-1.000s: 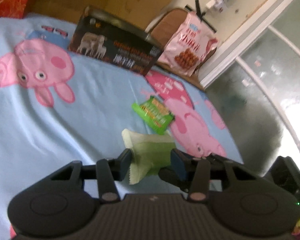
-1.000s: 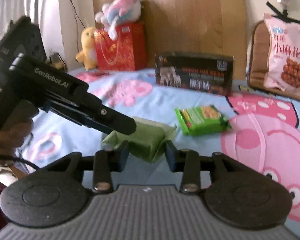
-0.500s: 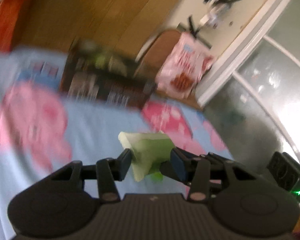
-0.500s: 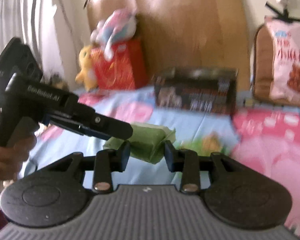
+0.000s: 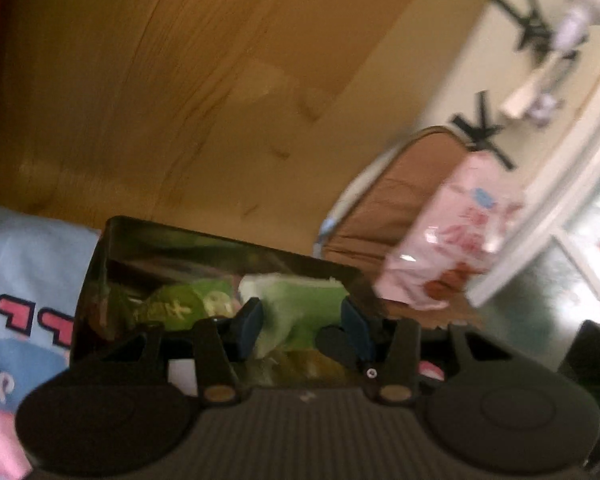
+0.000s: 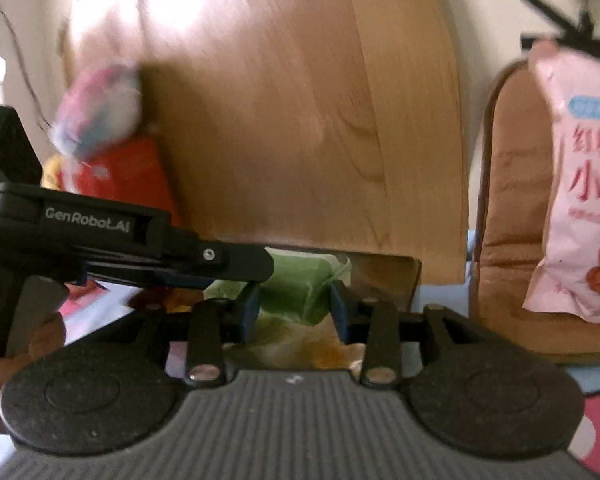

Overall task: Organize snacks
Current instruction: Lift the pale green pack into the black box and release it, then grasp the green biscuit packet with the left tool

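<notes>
Snack packet (image 5: 300,304), pale green, over the open dark box (image 5: 112,264) on the bed | left gripper (image 5: 300,322) and right gripper (image 6: 294,306): jaws partly closed, each pinching an end | likely held level for dropping in

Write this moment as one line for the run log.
left gripper: shut on green packet | right gripper: same packet | position: over open black box

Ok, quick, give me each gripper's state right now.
Left gripper: shut on the pale green packet, over the dark box.
Right gripper: shut on the same packet.
</notes>
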Demonstrator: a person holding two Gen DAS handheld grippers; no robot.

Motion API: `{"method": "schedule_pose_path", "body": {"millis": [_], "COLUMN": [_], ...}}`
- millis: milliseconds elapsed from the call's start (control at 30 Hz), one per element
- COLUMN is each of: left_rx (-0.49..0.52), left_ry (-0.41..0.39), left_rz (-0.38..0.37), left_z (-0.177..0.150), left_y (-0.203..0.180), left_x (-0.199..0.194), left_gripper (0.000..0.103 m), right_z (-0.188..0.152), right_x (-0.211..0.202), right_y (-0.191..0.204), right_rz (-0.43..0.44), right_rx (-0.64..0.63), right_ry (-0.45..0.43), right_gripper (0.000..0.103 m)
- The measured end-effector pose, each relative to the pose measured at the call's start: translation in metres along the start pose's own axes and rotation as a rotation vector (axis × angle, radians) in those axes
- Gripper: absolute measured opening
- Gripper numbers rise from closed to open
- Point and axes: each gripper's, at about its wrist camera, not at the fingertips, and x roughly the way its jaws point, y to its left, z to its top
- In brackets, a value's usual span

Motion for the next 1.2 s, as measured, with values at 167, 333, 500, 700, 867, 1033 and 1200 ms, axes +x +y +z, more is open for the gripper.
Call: {"method": "schedule_pose_path", "body": {"millis": [167, 333, 500, 700, 867, 1033, 1200], "left_rx": [-0.012, 0.047, -0.036, -0.194, -0.211, -0.178, -0.112], "left_ry": [-0.039, -0.099, 0.093, 0.253, 0.219, 0.218, 0.229], "left_rz": [0.004, -0.043, -0.128, -0.183, -0.160, -0.151, -0.145], "left_z": [0.004, -0.027, -0.106, -0.170, -0.182, -0.200, -0.226], "left_y": [0.000, -0.016, -0.012, -0.006, -0.001, 0.009, 0.007], "left_x": [-0.003, -0.068, -0.094, -0.085, -0.099, -0.133, -0.171], "left_gripper": [0.049, 0.049, 0.049, 0.047, 0.041, 0.036, 0.036], "right_z": [-0.002, -0.022, -0.091, -0.139, -0.140, -0.149, -0.164], "right_x": [-0.005, -0.082, -0.140, -0.155, -0.159, -0.167, -0.187], "right_y": [-0.006, -0.018, -0.027, -0.013, 0.014, 0.048, 0.092], "right_rz": [-0.029, 0.036, 0.084, 0.121, 0.179, 0.239, 0.285], "right_rx": [0.022, 0.149, 0.258, 0.354, 0.315, 0.241, 0.096], "right_ry": [-0.039, -0.122, 0.020, 0.093, 0.127, 0.158, 0.186], "right_gripper": [0.047, 0.047, 0.046, 0.038, 0.031, 0.032, 0.035]}}
